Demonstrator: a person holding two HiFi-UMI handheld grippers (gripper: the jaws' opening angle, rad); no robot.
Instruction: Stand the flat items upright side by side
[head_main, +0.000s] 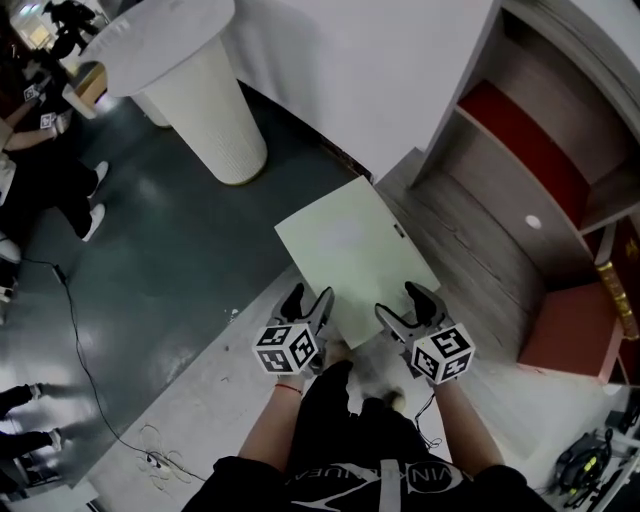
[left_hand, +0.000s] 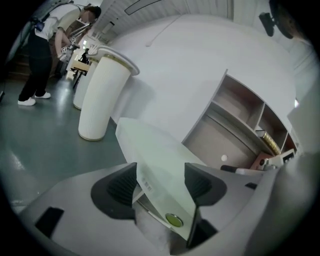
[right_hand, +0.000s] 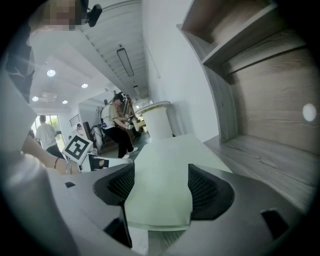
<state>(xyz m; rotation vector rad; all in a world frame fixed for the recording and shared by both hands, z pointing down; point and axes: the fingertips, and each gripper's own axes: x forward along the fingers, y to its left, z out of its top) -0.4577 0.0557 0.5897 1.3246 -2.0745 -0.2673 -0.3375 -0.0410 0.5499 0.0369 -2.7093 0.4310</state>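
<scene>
Both tongs stand wide open at the near edge of the flat item (head_main: 350, 240), in the middle of the head view. We see the left tongs (head_main: 308, 298) by its near corner and the right tongs (head_main: 402, 303) further along the same edge. In the left gripper view and the right gripper view the pale green flat item fills the gap, and the pads do not seem to pinch it.

We think one pair on each side keeps such a wide, thin thing level when it is lifted and tipped up. It lies flat, not standing yet. We cannot tell if it rests on the wooden step (head_main: 470, 250).

At the right is the open shelf (head_main: 505, 195), likely where it goes. Its side board (head_main: 462, 100), near the far corner, could get bumped. At the upper left are a white pillar (head_main: 215, 120) and people (head_main: 30, 150), well apart.
</scene>
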